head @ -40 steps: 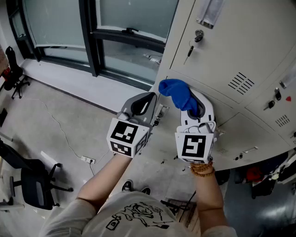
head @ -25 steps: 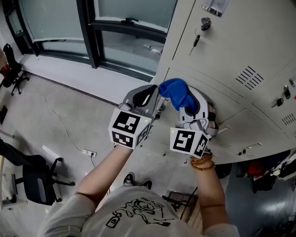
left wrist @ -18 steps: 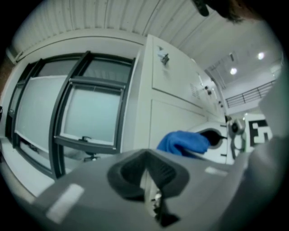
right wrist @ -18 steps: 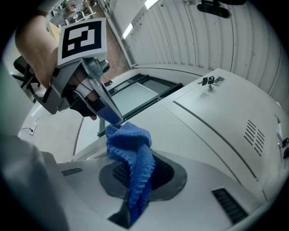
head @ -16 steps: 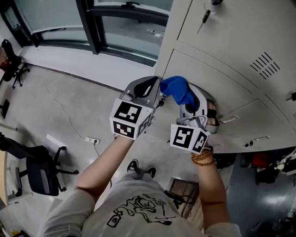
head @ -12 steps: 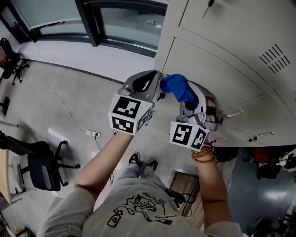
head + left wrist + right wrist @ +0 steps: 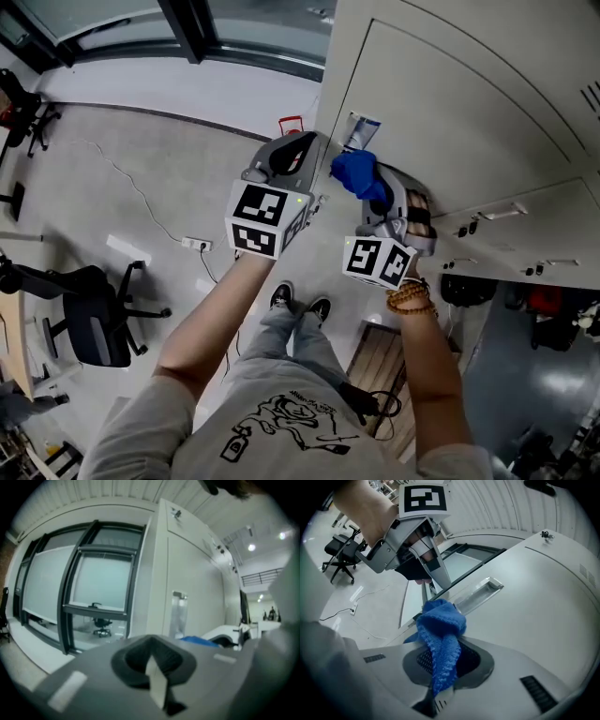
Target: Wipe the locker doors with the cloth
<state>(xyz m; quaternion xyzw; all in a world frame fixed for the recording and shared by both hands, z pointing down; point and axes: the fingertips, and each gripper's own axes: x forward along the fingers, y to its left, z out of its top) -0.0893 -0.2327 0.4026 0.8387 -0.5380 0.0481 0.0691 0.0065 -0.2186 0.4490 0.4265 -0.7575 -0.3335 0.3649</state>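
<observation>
Blue cloth (image 7: pixel 354 172) is pinched in the right tool (image 7: pixel 368 189), held up to the lower locker door (image 7: pixel 450 103) near its left edge. The left tool (image 7: pixel 298 155) hovers beside it, closed and empty. Wiping seems under way; next comes a pressed sweep across the panel.

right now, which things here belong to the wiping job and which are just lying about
In the job: blue cloth, right gripper shut on it, locker door.
Lying about: office chair, power strip; the left gripper is shut and empty.
</observation>
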